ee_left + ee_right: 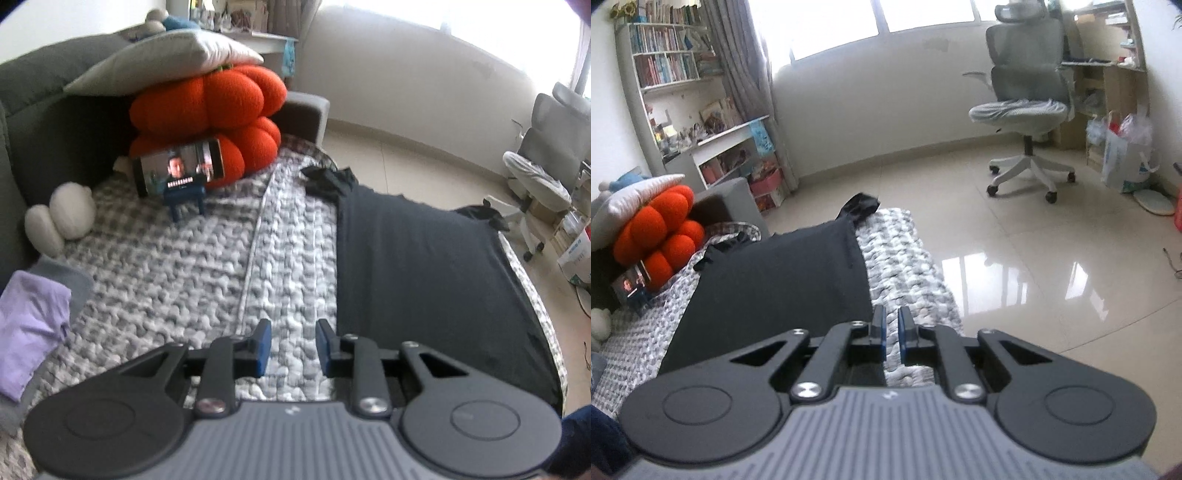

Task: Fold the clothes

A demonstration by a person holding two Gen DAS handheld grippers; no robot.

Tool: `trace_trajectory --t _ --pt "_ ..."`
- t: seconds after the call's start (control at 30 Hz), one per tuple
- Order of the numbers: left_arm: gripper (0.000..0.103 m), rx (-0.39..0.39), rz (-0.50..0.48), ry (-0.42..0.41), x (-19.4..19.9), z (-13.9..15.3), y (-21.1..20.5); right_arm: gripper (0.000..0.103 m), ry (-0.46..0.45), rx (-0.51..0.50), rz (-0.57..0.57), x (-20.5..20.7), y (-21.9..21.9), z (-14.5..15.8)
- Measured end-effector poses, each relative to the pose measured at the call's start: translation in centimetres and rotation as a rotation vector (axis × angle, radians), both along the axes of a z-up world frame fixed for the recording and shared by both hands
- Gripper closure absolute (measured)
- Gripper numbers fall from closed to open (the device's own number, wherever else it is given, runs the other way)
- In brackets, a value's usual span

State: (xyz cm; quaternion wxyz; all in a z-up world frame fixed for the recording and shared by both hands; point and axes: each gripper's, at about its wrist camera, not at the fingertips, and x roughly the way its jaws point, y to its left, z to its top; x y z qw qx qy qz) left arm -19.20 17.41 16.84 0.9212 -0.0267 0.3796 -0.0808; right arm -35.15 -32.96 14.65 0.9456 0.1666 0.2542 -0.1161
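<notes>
Black garment (pixel 424 266) lies spread flat on the grey-and-white checked quilt (pixel 184 266) of a sofa bed, along the side nearest the tiled floor (pixel 1034 240). Its far end shows a crumpled sleeve on each corner; the body is smooth.

Left tongs (pixel 293 347): jaws spread, a wide gap between the blue pads, nothing held. They hover over bare quilt just beside the garment's left edge; the garment sits to the right of the tongs and ahead of them. Whether the right finger overlaps the cloth edge cannot be told.

Right tongs (pixel 892 339): jaws nearly together, a narrow slit between the pads with quilt visible through it, nothing pinched. They sit over the quilt strip at the garment's right edge; the garment lies to the left and forward of them.

Surroundings, left wrist view: folded lilac cloth (pixel 29 332) at the left margin, well apart from the garment. Orange pumpkin cushion (pixel 210 122) stacked under a white pillow (pixel 173 55) at the far end of the quilt, with a phone (pixel 179 166) on a small blue stand propped before it, screen lit. White plush toy (pixel 59 221) near the sofa back.

Right wrist view: grey office chair (pixel 1027 103) on the floor, bookshelf (pixel 665 55) by the window.
</notes>
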Motion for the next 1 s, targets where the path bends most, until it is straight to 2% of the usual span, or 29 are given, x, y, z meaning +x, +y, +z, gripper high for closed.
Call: trace_trajectory --t 0.17,0.33,0.43,0.53,0.67,0.77,0.87,1.0 --pt "0.075 -0.04 0.032 -0.014 0.3 0.5 0.9 0.091 -0.013 -0.029 -0.032 -1.4 0.1 1.6" --pt "0.075 -0.092 0.069 -0.018 0.8 0.6 2.4 0.091 -0.037 -0.075 -0.047 -1.7 2.0 4.6" --pt "0.074 -0.147 0.077 -0.037 1.1 1.4 2.8 0.091 -0.068 -0.095 -0.023 -1.2 4.0 7.2" --pt "0.071 -0.198 0.067 -0.068 1.8 2.8 2.6 0.091 -0.115 -0.074 0.037 -0.1 5.8 10.0" --pt "0.068 -0.242 0.071 -0.093 3.3 4.3 1.8 0.091 -0.16 -0.094 0.106 2.1 7.4 13.4" --pt "0.066 -0.252 0.081 -0.073 5.3 4.5 0.5 0.091 -0.137 -0.107 0.139 5.7 7.3 12.6" --pt "0.066 -0.241 0.077 -0.027 7.8 3.8 -1.6 0.091 -0.088 -0.027 0.161 9.9 6.3 9.5" --pt "0.064 -0.215 0.079 0.044 11.9 1.8 -4.2 0.091 0.035 0.041 0.153 15.4 5.0 3.7"
